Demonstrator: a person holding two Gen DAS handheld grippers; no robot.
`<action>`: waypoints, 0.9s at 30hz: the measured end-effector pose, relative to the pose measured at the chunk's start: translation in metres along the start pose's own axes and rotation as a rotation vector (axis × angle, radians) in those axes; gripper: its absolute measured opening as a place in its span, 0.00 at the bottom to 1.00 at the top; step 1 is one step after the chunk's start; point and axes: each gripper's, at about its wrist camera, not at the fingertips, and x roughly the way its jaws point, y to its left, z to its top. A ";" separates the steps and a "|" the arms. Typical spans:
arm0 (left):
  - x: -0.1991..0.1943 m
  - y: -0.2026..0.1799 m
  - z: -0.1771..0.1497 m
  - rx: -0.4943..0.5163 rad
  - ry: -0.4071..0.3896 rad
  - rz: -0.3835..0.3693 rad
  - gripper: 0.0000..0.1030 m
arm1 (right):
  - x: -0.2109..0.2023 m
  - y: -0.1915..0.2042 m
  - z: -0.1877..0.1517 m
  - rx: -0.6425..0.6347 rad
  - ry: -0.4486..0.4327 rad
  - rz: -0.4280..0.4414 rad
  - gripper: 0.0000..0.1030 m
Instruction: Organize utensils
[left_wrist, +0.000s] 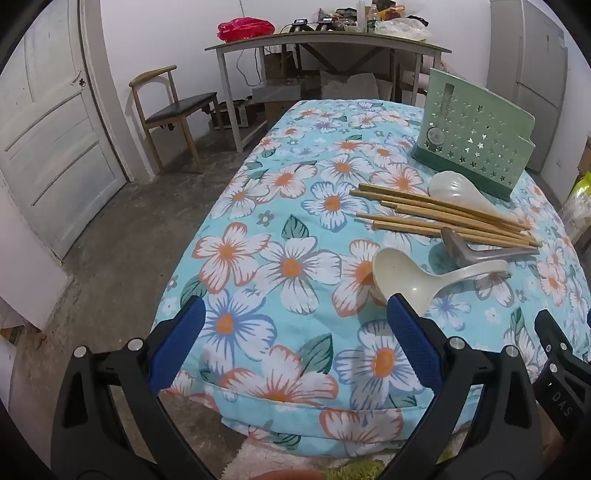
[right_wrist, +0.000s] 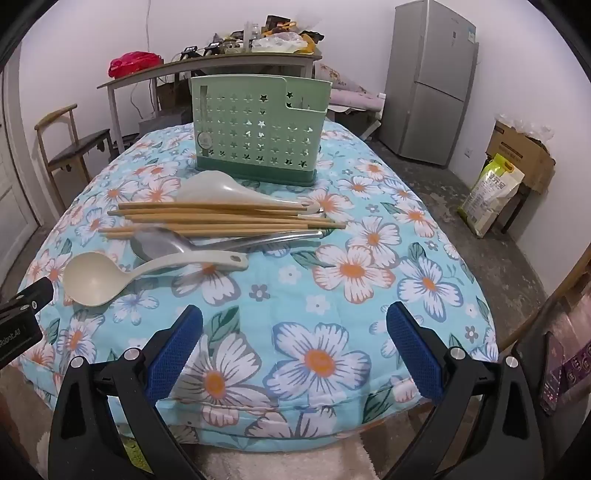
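A green star-punched utensil holder (right_wrist: 260, 138) (left_wrist: 474, 136) stands upright on the far part of the floral table cover (right_wrist: 332, 295). In front of it lie a pale rice paddle (right_wrist: 236, 192) (left_wrist: 458, 192), several bamboo chopsticks (right_wrist: 221, 218) (left_wrist: 443, 218), a metal spoon (right_wrist: 173, 243) (left_wrist: 476, 251) and a cream ladle (right_wrist: 96, 280) (left_wrist: 410, 277). My left gripper (left_wrist: 297, 317) hangs open over the near edge, its right finger just short of the ladle bowl. My right gripper (right_wrist: 295, 321) is open too, nothing between its fingers, well short of the utensils.
A wooden chair (left_wrist: 170, 110) and a cluttered side table (left_wrist: 328, 40) stand beyond the covered table. A door (left_wrist: 55, 147) is at the left. A grey fridge (right_wrist: 432, 81), a cardboard box (right_wrist: 521, 155) and a rice bag (right_wrist: 491, 192) sit at the right.
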 end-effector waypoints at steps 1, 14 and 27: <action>0.001 0.000 0.000 0.005 0.012 -0.005 0.92 | 0.000 0.000 0.000 0.001 0.001 0.002 0.94; 0.006 0.009 -0.002 -0.015 0.031 0.021 0.92 | -0.003 0.004 0.000 -0.005 -0.010 0.023 0.94; 0.006 0.015 -0.002 -0.021 0.034 0.024 0.92 | -0.006 0.006 0.001 -0.012 -0.017 0.040 0.94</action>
